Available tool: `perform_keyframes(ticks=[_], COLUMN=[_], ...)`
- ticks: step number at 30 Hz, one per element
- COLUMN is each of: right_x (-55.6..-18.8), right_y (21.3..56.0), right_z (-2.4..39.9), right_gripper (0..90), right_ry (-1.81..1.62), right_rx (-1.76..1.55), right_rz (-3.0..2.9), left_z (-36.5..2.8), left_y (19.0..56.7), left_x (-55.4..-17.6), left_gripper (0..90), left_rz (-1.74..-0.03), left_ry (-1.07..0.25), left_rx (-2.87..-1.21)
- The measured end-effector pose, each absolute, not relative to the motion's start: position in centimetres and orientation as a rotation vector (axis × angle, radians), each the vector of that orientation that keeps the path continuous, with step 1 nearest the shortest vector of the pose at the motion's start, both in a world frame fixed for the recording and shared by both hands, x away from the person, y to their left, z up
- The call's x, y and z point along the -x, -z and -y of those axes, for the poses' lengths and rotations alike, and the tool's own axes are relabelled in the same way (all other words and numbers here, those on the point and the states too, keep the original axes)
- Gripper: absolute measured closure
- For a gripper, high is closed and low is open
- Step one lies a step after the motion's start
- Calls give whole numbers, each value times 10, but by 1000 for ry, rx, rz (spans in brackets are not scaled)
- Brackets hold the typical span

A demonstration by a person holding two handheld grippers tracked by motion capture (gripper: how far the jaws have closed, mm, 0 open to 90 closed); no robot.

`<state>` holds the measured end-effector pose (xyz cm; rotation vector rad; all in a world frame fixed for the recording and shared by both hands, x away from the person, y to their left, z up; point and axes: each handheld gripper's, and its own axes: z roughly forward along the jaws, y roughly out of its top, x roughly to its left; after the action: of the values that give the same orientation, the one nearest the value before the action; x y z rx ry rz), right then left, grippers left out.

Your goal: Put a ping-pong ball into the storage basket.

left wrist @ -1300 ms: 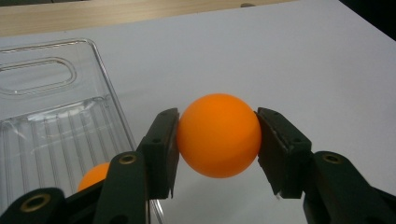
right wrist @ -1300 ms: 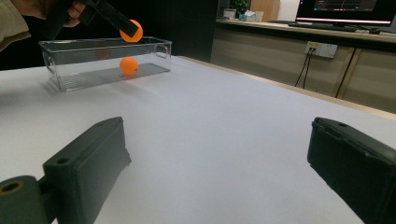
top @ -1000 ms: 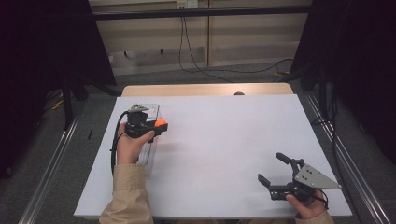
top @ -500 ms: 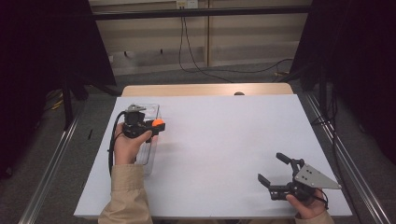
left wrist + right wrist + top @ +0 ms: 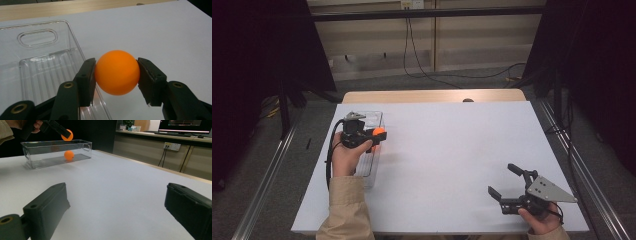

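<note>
Left gripper [image 5: 116, 75] clamps the orange ball [image 5: 117, 72] just outside the clear bin's [image 5: 37, 50] rim; released here, it may miss; right gripper [image 5: 507, 182] gapes empty

Tan sleeves on both forearms. Black left tongs [image 5: 373, 141], black cable; right tongs [image 5: 503, 181] topped by grey three-cornered plate, brass-ringed screws.

The ball [image 5: 117, 72] looks like smooth matt orange plastic. The bin [image 5: 37, 50] is clear glossy plastic with a ribbed floor. The left gripper [image 5: 116, 80] has matt black plastic jaws with brass-coloured rivets. The table [image 5: 462, 150] has a matt white, smooth top with a pale wood edge. The sleeve [image 5: 344, 210] is beige cloth.
</note>
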<state>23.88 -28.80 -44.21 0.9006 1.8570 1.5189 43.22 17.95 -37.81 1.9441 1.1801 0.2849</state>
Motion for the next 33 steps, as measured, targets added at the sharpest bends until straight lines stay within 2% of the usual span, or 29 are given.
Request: perform_keyframes(ticks=[33], right_x=[-239], right_y=[442], right_z=[288], right_gripper=[42], right_ry=[-1519], right_rx=[-901], right_rz=[-1858], left_z=[-197], left_y=[380], left_x=[-432], left_gripper=[508], left_rz=[-1236], left_ry=[-326], left_rx=[-1920])
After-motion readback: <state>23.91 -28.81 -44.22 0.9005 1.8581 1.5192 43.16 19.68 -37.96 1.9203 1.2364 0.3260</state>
